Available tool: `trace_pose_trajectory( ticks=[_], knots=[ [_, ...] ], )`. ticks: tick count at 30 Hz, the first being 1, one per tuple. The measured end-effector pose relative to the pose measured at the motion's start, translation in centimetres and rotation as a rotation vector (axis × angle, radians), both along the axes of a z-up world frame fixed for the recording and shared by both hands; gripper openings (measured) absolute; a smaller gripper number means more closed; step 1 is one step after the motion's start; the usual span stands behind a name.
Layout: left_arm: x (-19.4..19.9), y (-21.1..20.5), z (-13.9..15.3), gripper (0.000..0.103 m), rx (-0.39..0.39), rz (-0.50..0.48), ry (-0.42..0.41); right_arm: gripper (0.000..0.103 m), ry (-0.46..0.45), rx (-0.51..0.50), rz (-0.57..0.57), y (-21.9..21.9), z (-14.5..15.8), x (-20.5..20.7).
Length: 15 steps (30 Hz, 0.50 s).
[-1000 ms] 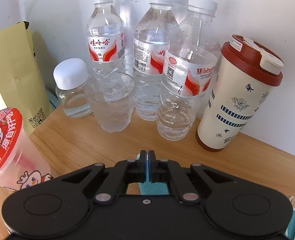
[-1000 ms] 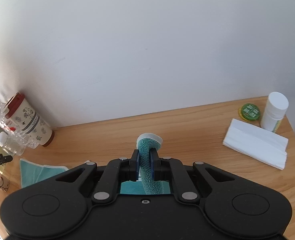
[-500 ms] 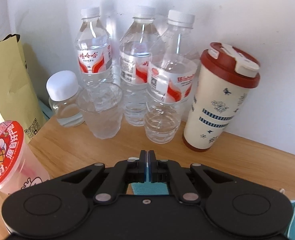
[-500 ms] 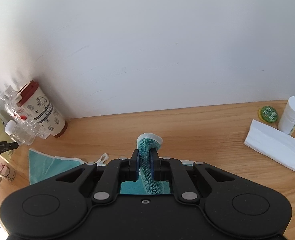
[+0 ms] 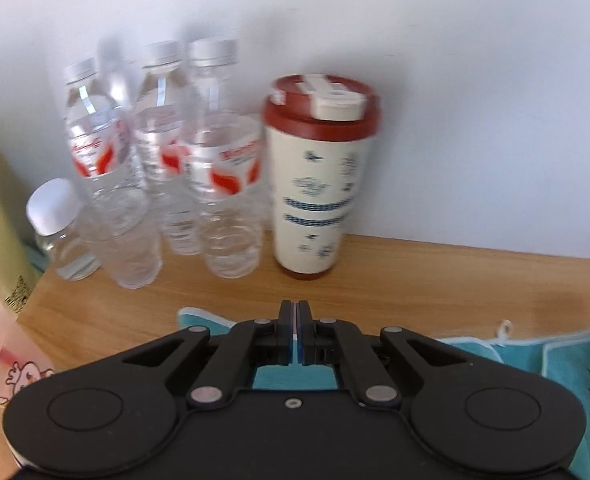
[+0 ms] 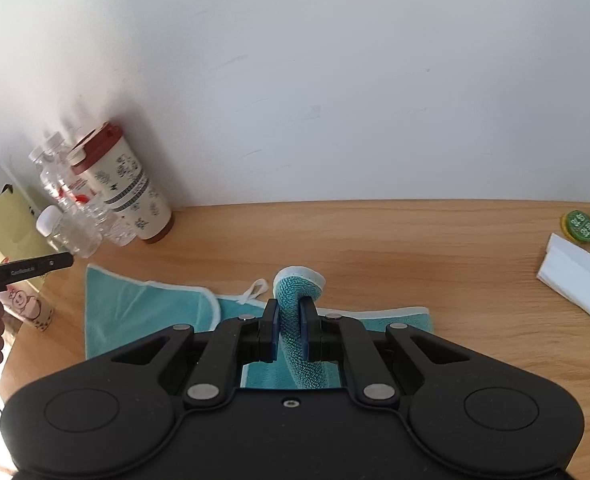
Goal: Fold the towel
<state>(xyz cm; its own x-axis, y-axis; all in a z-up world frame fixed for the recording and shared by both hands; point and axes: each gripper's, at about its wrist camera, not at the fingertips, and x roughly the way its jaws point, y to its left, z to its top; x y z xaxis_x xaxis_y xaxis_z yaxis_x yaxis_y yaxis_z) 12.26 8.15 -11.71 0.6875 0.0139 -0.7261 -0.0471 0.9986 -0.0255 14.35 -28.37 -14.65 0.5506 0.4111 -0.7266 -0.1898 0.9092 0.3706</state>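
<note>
While both jaws clench the towel (image 6: pixel 143 312) edge, carry it level toward you, clear of the far-left bottles (image 5: pixel 215 184).

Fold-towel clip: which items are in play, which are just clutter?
In play:
- teal towel
- right hand-held gripper, shut on a bunched towel edge
- left hand-held gripper, shut on the towel

Clutter:
- water bottles
- red-lidded cup
- folded tissues
- green cap
</note>
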Motion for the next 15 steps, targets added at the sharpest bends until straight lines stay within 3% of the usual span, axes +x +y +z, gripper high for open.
trace_pose_trajectory(
  ticks=[7, 15],
  knots=[
    [-1.2, -2.7, 0.7, 0.002, -0.001, -0.119, -0.016, 0.011, 0.005, 0.003, 0.023, 0.6, 0.5, -0.8],
    [-3.9, -6.8, 1.4, 0.002, 0.008, -0.319, -0.025, 0.011, 0.020, -0.010, 0.131, 2.1, 0.7, -2.9]
  ],
)
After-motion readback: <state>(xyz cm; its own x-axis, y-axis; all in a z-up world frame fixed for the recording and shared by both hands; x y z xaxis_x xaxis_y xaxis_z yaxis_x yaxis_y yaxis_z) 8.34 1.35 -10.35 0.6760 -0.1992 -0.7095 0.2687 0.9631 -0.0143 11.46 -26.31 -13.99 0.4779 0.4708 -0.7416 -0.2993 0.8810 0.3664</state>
